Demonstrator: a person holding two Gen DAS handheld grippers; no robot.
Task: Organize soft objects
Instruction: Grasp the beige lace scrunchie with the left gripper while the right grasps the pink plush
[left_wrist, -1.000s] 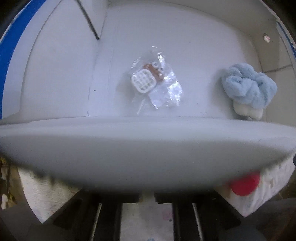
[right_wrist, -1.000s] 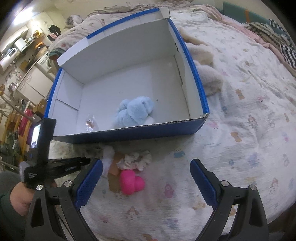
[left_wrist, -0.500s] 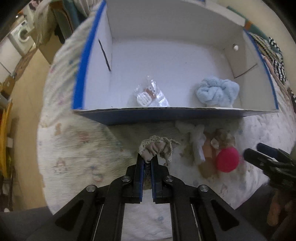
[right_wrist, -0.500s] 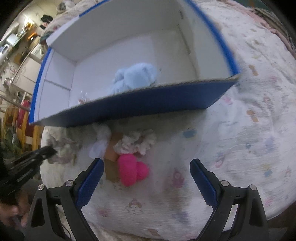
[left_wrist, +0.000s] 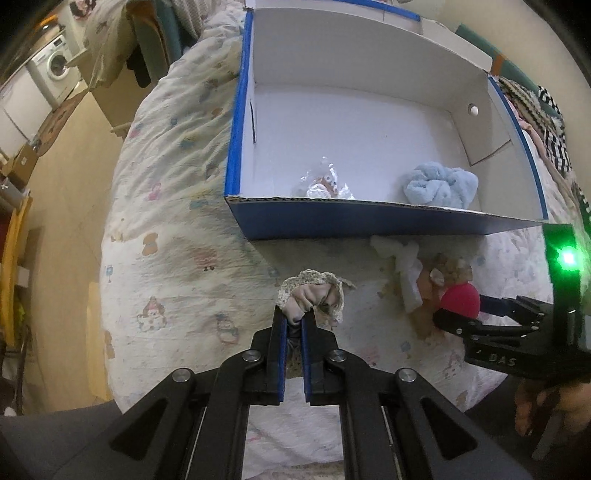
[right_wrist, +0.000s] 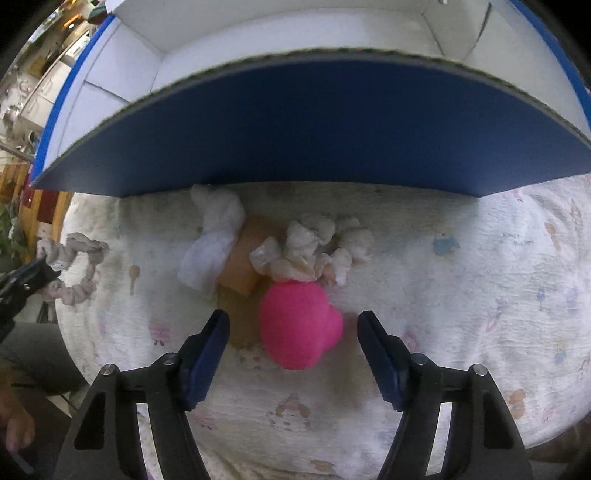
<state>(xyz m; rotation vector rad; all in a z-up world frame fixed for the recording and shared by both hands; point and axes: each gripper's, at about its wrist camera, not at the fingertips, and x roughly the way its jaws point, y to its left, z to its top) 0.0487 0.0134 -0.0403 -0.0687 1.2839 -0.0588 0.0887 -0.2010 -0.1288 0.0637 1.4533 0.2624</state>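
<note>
The pink soft toy (right_wrist: 299, 328) lay on the bed directly between the wide-open right tongs (right_wrist: 293, 338), while the left tongs (left_wrist: 294, 323) held the lace scrunchie (left_wrist: 314, 291) closed.

Right gripper (right_wrist: 291, 325) now nearer pink toy (right_wrist: 299, 325)

Matt corrugated-cardboard box (left_wrist: 369, 225), fuzzy pink plush (right_wrist: 299, 326), nubbly printed cotton bedspread (right_wrist: 480, 295).
</note>
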